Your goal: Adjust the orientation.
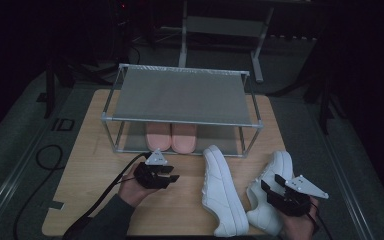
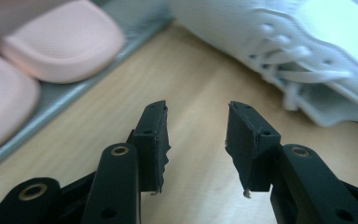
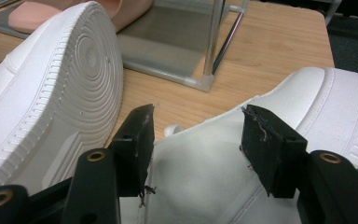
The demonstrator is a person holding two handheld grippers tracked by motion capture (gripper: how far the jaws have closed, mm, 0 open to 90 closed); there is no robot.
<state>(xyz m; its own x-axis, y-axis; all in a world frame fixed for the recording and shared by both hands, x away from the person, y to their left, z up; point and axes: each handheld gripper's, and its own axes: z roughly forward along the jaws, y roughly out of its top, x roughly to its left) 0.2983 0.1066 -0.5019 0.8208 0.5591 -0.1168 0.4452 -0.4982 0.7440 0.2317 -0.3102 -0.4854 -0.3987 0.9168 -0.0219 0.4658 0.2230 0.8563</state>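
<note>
left gripper (image 2: 196,140): jaws apart, nothing between | below: wooden table (image 2: 191,84) | upper left: two pink slippers (image 2: 60,39) on grey shelf (image 2: 51,105) | upper right: white sneaker (image 2: 284,42), laces showing

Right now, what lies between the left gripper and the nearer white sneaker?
Nothing but bare wooden tabletop. The high view shows the left gripper open and apart from the white sneaker lying on its side; the left gripper view shows the same.

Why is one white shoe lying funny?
The left white sneaker is tipped on its side on the table, sole facing the other sneaker, which lies askew. The pink slippers sit neatly on the rack.
</note>
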